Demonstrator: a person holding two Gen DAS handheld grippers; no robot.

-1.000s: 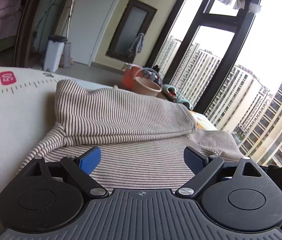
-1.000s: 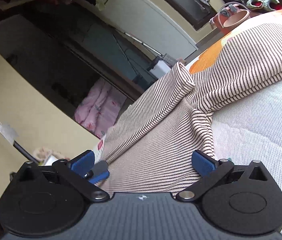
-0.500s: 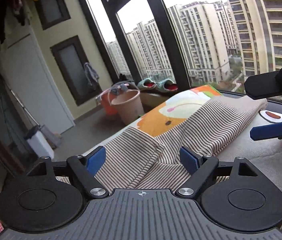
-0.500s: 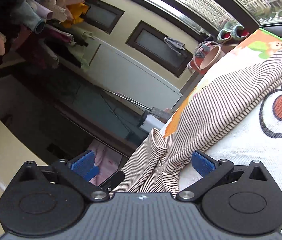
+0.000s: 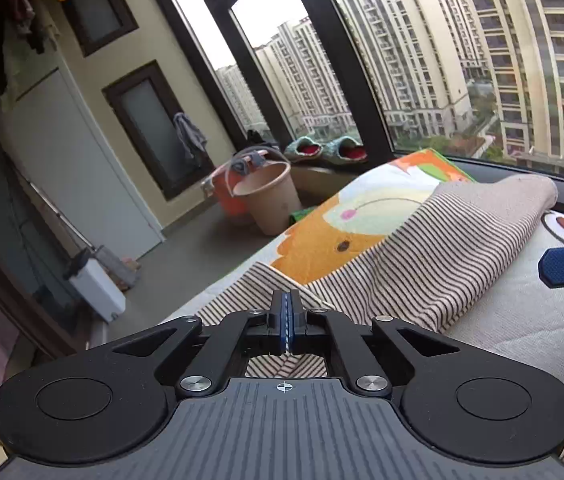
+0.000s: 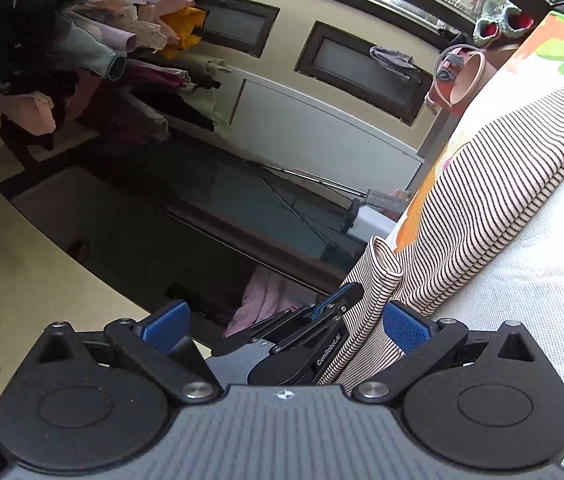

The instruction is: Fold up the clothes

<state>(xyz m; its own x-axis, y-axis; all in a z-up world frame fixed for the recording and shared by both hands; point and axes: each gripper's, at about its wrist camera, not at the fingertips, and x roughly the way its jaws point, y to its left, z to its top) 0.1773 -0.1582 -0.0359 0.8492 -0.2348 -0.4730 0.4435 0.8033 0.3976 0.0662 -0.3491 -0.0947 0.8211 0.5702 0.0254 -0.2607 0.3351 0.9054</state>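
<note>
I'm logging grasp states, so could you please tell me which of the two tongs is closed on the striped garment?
The left tongs: their blue pads are pressed together on the striped garment. The right tongs stand wide open.

A home's enclosed high-rise balcony: drying clothes (image 6: 94, 40) hang overhead, buckets (image 5: 270, 200) and slippers (image 5: 326, 148) sit ahead by the window (image 5: 402, 60), which faces apartment towers (image 5: 402, 52).
</note>
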